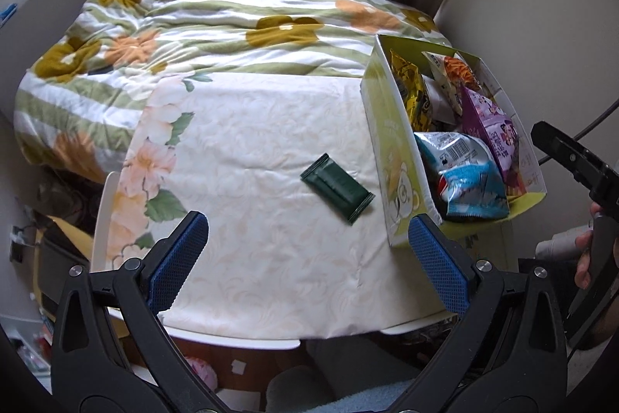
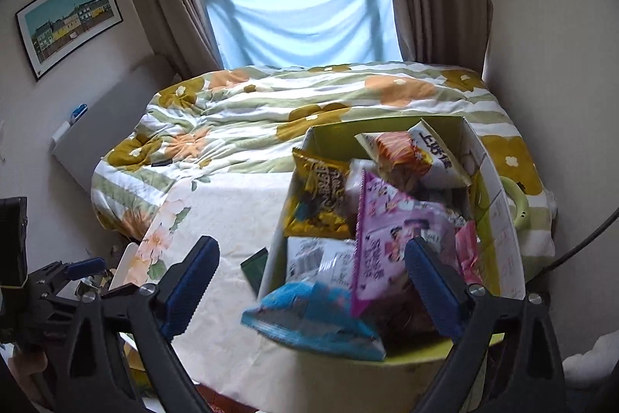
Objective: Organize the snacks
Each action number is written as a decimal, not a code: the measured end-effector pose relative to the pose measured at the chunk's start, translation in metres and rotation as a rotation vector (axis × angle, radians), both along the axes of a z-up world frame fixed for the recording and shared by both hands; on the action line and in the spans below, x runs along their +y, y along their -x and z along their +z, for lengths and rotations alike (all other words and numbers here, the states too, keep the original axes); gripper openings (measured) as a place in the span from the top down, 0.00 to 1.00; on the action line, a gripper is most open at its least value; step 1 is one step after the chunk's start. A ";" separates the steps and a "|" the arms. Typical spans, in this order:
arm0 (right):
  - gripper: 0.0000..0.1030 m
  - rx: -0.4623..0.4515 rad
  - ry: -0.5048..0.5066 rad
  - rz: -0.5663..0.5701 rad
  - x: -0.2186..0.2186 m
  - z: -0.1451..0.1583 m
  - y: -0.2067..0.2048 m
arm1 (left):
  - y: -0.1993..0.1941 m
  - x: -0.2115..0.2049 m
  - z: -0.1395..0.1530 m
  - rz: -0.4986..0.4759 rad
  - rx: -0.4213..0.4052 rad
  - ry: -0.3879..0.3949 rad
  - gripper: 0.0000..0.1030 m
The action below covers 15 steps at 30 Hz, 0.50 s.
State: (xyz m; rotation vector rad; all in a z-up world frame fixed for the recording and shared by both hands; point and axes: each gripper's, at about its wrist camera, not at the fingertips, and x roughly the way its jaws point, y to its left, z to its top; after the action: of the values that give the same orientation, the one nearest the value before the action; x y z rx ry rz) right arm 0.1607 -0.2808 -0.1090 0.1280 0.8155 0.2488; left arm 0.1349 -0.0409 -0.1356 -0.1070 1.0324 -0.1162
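- your left gripper [image 1: 305, 258] sits nearest, blue pads wide apart with nothing between them, above the white tablecloth [image 1: 251, 277].
- your right gripper [image 2: 309, 289] is spread wide too, gripping nothing, over the near end of the yellow-green box [image 2: 506, 258].
- a dark green packet [image 1: 337, 191] lies flat on the cloth, just beside the box's left wall.
- inside the box: a light blue bag [image 2: 313, 316], a purple bag [image 2: 390, 242], a gold bag [image 2: 321, 196], an orange-and-white bag [image 2: 418, 157].
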 end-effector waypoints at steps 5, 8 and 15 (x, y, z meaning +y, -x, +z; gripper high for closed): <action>0.07 -0.026 0.037 0.045 0.023 0.002 0.025 | 0.018 0.017 0.002 0.025 -0.014 0.015 0.01; 0.07 -0.048 0.071 0.087 0.046 -0.002 0.033 | 0.029 0.034 -0.002 0.056 -0.011 0.019 0.01; 0.07 0.042 0.097 0.280 0.121 -0.038 0.016 | 0.052 0.082 -0.024 0.164 0.030 0.007 0.01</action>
State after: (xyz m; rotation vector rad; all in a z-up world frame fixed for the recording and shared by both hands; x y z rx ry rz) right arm 0.1448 -0.1599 -0.1472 -0.0739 0.8852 0.4706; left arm 0.0826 0.0414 -0.1597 -0.1993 1.0493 0.0309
